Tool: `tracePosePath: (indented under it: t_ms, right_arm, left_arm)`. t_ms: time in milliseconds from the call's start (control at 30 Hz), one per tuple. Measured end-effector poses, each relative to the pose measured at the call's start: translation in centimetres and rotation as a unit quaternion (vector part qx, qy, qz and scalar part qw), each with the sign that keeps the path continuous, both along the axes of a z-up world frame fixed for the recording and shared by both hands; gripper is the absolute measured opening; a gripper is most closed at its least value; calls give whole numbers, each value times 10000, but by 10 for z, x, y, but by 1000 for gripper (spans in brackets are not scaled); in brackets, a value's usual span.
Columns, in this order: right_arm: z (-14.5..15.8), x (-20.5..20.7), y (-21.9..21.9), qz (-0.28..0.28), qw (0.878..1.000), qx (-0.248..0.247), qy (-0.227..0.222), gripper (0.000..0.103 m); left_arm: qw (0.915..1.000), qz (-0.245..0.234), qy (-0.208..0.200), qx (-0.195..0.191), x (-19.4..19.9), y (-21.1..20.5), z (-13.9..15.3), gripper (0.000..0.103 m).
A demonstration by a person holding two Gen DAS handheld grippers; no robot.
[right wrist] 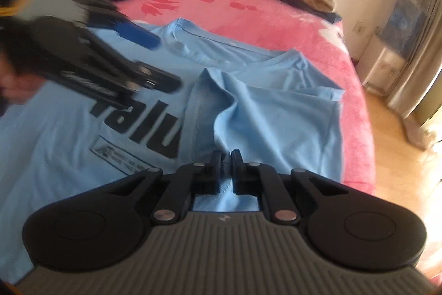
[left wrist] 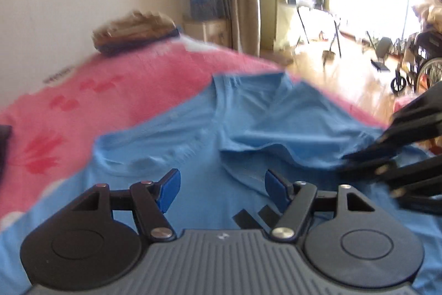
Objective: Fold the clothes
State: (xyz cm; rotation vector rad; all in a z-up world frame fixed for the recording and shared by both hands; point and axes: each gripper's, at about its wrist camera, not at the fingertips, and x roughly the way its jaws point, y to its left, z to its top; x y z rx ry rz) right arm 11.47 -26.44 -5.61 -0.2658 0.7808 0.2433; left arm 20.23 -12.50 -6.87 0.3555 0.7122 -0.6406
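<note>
The light-blue cotton T-shirt w/ dark printed lettering [right wrist: 116,134] lies spread on the pink fleece blanket w/ red flower print [right wrist: 248,10] covering the bed, one side folded over toward the middle. The right gripper [right wrist: 226,156] sits at the near edge of that folded flap, fingers pressed together on a pinch of the fabric. The left gripper [left wrist: 222,185] hovers over the shirt's chest w/ blue-padded fingers spread apart, gripping nothing.

Wheelchair [left wrist: 425,65] (by window), pink blanket [right wrist: 276,18].
</note>
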Motion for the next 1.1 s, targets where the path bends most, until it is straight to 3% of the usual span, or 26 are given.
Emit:
tracePosePath:
  t_ms: [100, 400, 500, 633, 700, 767, 833, 933, 1000, 1100]
  right_arm:
    - [7, -8, -5, -129, 9998, -3, -125, 5]
    - [16, -34, -36, -669, 9960, 402, -440, 5]
    - [11, -41, -44, -823, 9941, 540, -450, 5]
    - [11, -50, -53, -1001, 9915, 677, -491, 5]
    - [15, -53, -57, -1065, 9899, 722, -598, 5]
    - [21, -51, -59, -1053, 9892, 730, -709, 5]
    - [32, -49, -57, -982, 9889, 632, -920, 5]
    - [66, -52, -53, -936, 9811, 280, -1667, 5]
    - [77, -54, -52, -922, 9783, 168, -1846, 5]
    - [58, -57, -45, -695, 9889, 135, -1304, 5]
  left_arm:
    - [9998, 22, 82, 154, 11, -12, -16, 69]
    - [9993, 169, -289, 174, 6, -24, -14, 67]
    - [9988, 322, -355, 120, 5, -25, -10, 56]
    - [9983, 473, -333, -121, 7, -21, -2, 52]
    - [9986, 402, -352, 3, 7, -26, -3, 41]
    - [9979, 343, -527, 147, 5, -35, -2, 13]
    - [9951, 392, -897, 113, 0, -41, 11, 11]
    - [9867, 468, -1551, -123, -7, -43, 39, 11]
    - [9841, 438, -1717, -116, -8, -44, 47, 11]
    - [9880, 346, -1503, 26, -7, -38, 38, 13]
